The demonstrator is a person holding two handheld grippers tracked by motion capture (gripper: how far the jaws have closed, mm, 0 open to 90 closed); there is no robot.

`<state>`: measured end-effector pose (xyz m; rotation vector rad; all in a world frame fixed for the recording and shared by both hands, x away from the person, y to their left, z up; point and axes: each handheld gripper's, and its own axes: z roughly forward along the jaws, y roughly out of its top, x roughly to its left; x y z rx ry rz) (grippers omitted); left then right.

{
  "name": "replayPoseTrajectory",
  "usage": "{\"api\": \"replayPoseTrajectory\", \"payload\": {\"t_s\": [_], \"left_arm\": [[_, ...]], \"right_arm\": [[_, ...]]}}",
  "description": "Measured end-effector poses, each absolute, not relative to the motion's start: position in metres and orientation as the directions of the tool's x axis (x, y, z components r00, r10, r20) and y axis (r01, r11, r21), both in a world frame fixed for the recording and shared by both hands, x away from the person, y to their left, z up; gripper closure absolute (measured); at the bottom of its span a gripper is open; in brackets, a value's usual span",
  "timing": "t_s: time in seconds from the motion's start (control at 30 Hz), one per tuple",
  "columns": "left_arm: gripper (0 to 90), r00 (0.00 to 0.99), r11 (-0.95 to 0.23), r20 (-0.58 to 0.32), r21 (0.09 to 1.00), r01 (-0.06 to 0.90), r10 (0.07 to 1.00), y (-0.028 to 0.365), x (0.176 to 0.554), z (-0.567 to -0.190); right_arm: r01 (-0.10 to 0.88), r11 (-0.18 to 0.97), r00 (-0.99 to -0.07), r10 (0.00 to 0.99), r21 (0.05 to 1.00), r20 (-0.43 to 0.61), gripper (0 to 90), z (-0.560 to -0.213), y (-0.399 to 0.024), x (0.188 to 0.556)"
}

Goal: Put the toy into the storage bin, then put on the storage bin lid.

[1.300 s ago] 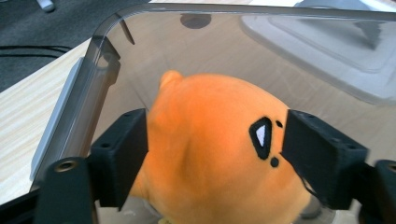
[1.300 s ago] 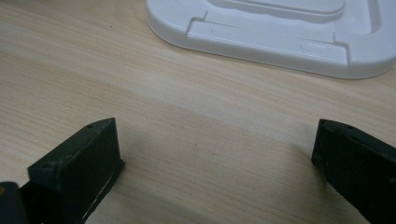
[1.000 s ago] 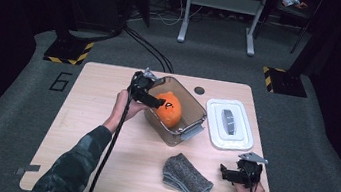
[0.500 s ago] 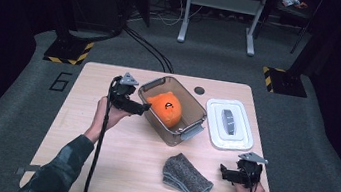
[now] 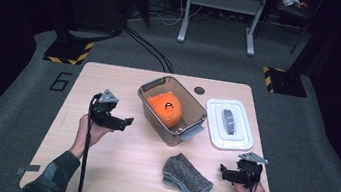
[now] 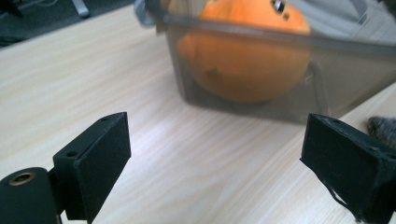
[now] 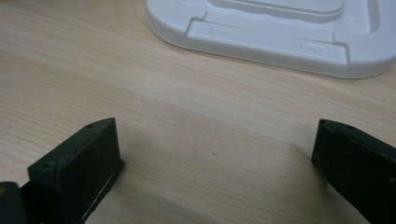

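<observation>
The left gripper (image 5: pixel 127 120) has been drawn back out of the clear plastic bin (image 5: pixel 189 129) since a second ago and is now seen at the left of the middle of the high view, above the bare table (image 5: pixel 132 176) and apart from the bin. Its jaws have just been opening and stand wide, with nothing between them. The orange plush toy (image 5: pixel 166 108) is left lying inside the bin, near the centre of the frame; in the left gripper view it is seen through the bin wall (image 6: pixel 261 100) at the top. The placing of the toy can therefore be judged as done.

The right gripper (image 5: pixel 223 171) has not been moved; it is held at the lower right, jaws wide and empty, beside the grey cloth (image 5: pixel 187 179). The white lid (image 5: pixel 240 138) lies flat to the right of the bin, so closing is probably still to be done.
</observation>
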<state>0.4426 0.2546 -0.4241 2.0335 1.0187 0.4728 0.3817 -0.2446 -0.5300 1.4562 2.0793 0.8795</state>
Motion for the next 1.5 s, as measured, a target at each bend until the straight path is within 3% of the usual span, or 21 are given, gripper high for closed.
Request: {"api": "replayPoseTrajectory", "payload": {"t_s": [0.53, 0.93, 1.2, 1.5], "left_arm": [[6.1, 0.544, -0.304, -0.063, 0.772, 0.558, 0.837, 0.282, 0.428, -0.463], [0.0, 0.482, -0.287, -0.086, 0.708, 0.646, 0.872, 0.299, 0.426, -0.511], [0.0, 0.453, -0.333, 0.012, 0.695, 0.637, 0.892, 0.308, 0.426, -0.528], [0.0, 0.436, -0.309, 0.011, 0.723, 0.618, 0.900, 0.310, 0.424, -0.531]], "right_arm": [[0.653, 0.239, -0.341, 0.940, 0.719, -0.003, 0.2, -0.530, -0.245, 0.382], [0.655, 0.234, -0.339, 0.941, 0.718, 0.002, 0.0, -0.530, -0.244, 0.382], [0.657, 0.240, -0.348, 0.938, 0.715, 0.005, 0.1, -0.530, -0.243, 0.382], [0.650, 0.281, -0.387, 0.922, 0.706, -0.011, 0.0, -0.528, -0.246, 0.384]]}}
